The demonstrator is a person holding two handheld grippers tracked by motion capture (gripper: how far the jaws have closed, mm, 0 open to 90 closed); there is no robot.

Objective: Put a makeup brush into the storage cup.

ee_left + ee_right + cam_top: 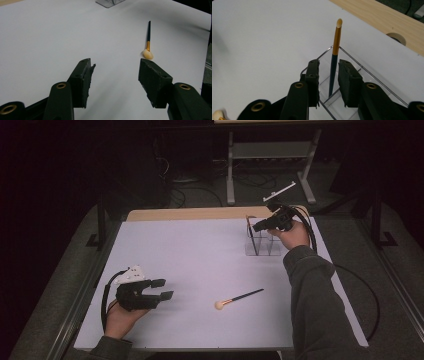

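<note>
Jaws of the left gripper [164, 289] stand wide apart with nothing between them, held low near the table's [200, 250] front left corner. Jaws of the right gripper [329, 72] stand a little apart on either side of an upright brush [334, 62], with a narrow gap showing on each side of its dark handle; contact is not evident.

That brush stands in a clear divided holder [260, 245] near the far right of the white surface, close to the strip of bare wood along the far edge.

Count: two brushes, one holder, two grippers. The second brush [239, 298] lies flat on the table, right of centre toward the front, pale head pointing left, well apart from the holder.

Open white surface runs broadly between the left gripper and the holder.
</note>
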